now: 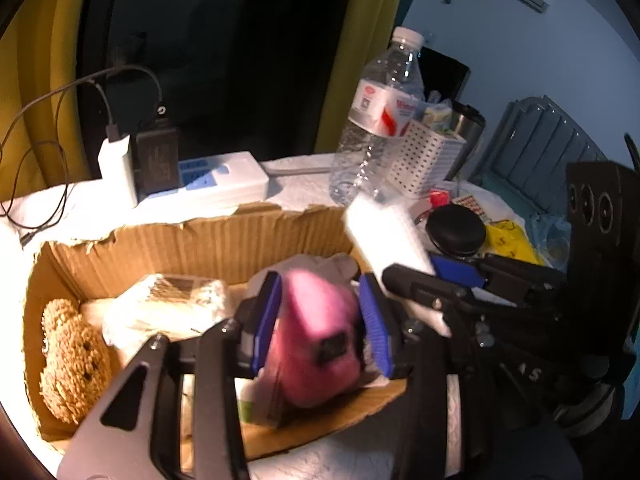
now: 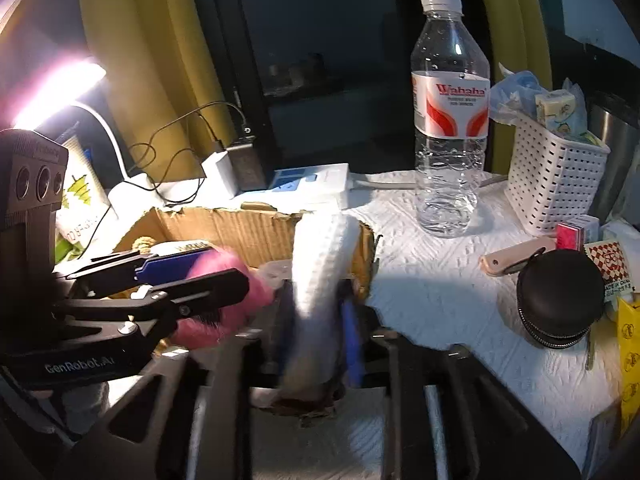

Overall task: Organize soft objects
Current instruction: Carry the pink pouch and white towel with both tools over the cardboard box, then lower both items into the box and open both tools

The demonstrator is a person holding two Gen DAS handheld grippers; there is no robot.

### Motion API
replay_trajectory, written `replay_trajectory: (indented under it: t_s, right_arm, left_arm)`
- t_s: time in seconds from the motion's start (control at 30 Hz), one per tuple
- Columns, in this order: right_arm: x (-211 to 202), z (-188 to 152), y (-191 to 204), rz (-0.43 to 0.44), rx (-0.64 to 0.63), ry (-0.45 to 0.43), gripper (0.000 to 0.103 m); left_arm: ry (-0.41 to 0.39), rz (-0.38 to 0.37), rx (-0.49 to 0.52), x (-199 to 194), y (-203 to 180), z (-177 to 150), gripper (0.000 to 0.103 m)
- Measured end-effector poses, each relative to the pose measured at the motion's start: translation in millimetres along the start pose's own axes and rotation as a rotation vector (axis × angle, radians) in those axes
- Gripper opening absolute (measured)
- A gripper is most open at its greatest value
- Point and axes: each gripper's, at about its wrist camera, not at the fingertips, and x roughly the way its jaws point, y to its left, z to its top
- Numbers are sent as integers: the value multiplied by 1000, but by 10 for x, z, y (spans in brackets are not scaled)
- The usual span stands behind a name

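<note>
Pink plush toy (image 1: 316, 336) sat between the blue pads of the left gripper (image 1: 320, 320), over the torn cardboard box (image 1: 200, 236); the pads stood on either side of it, and whether they pressed on it or had let go could not be told through the blur; in the right wrist view the same toy (image 2: 224, 304) showed as a pink mass behind the left gripper's (image 2: 192, 276) black fingers. White sponge (image 2: 320, 276), ribbed and oblong, stood between the pads of the right gripper (image 2: 320, 340), its upper end leaning against the box's near corner (image 2: 256, 232); the grip there was likewise unclear, the pads close beside the sponge but blurred; from the left wrist view the sponge (image 1: 384, 232) stuck up at the box's right edge, above the right gripper's (image 1: 436, 276) fingers. Inside the box lay a brown teddy bear (image 1: 72, 356) against the left wall, and a crumpled white plastic packet (image 1: 172, 308) just beside it. Behind the box, on the white paper-towel cover (image 2: 440, 292) of the table, were a white power strip (image 1: 216, 180) with a white charger (image 1: 118, 168) and a black adapter (image 1: 158, 160) plugged in; a clear Wahaha water bottle (image 2: 450, 120) stood upright to the right, near a white perforated basket (image 2: 554, 184); a round black zip case (image 2: 560, 296) rested in front of the basket.
</note>
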Motion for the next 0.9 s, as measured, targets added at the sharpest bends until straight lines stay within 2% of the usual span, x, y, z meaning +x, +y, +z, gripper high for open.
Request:
replay_trajectory:
  t_s: [0.03,0.07,0.13,0.2,0.4,0.57,0.9]
  right_arm:
    - [-9,2,2,5,1,-5,36]
    - [-26,2,15,1,-5,-14,38]
    - [-65,5,48,-13,-21,-34,45]
    - [-92,13,39,-34,-18,-48,47]
    - [30,-40,-111,-103,19,-11,47]
    - [282,-168,-187,-112,35,77,47]
    - [-4,-73,-109,-132,33,13,47]
  left_arm:
    - [0,0,-3,-9,9,-7,51]
    - [-5,-3,-7,-22,13,-13,53]
    - [-9,-6,-6,-63,25,-27,53]
    - [-20,-6,0,-103,20,-31,53]
    - [-18,25,-8,-90,54,-37,53]
    - [15,40,-14,-5,90,-74,53]
    - [-15,50,-6,-172,46,-60,54]
